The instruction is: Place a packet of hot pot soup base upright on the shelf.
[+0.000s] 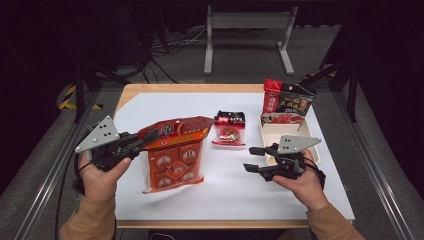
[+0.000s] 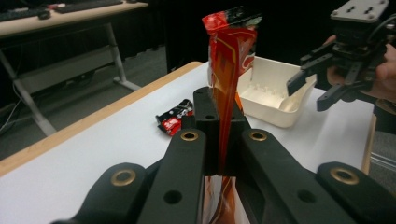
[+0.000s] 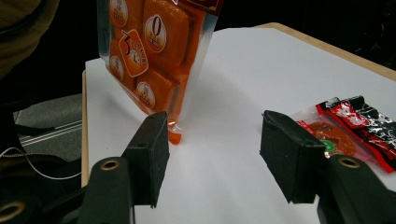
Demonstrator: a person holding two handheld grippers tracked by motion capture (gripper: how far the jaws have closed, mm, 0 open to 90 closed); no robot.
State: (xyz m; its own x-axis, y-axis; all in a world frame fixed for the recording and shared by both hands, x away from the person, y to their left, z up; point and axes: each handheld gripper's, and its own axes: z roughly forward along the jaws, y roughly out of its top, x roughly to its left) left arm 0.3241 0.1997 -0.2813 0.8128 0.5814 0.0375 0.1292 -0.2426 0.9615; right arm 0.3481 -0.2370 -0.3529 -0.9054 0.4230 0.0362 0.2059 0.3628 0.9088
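A white sheet covers the wood-edged table [image 1: 150, 89], set on grey carpet in a dark room. The left gripper [image 1: 141, 140] clamps the top edge of a large orange plastic pouch of wrapped blocks [image 1: 172, 157]; its long axis hangs down from the jaws, bottom corner touching the sheet. The right gripper [image 1: 254, 159], jaws apart and empty, sits well to its side.

Three snack packs [image 1: 174, 152] [image 1: 230, 128] [image 1: 287, 100] — one tray [image 1: 287, 134] — two grippers [image 1: 142, 141] [image 1: 254, 159]
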